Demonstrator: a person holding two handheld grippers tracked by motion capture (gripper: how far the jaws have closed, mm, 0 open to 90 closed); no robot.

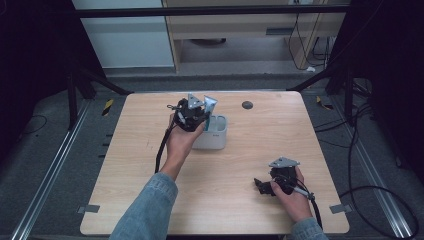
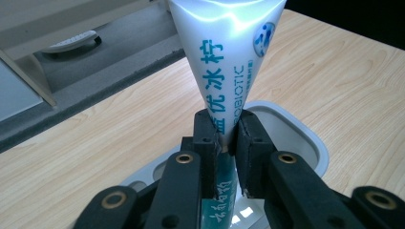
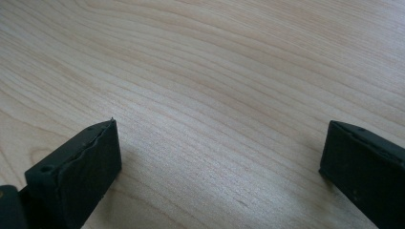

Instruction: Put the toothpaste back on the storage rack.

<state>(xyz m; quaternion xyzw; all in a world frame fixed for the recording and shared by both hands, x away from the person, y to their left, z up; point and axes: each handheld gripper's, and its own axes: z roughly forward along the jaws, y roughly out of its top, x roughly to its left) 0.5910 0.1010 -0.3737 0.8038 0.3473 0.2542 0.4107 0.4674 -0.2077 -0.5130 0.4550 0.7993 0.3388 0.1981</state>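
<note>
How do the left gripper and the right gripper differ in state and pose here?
The left gripper is shut on the toothpaste tube above the white holder; the right gripper is open with nothing between its jaws. The left is raised over the holder; the right sits low by the table. Both have black jaws.

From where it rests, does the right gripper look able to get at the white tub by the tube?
Probably yes. The right gripper sits with jaws open near the table's front edge, and bare wood lies between it and the white tub. The left gripper, shut on the tube, crowds the tub's top.
</note>
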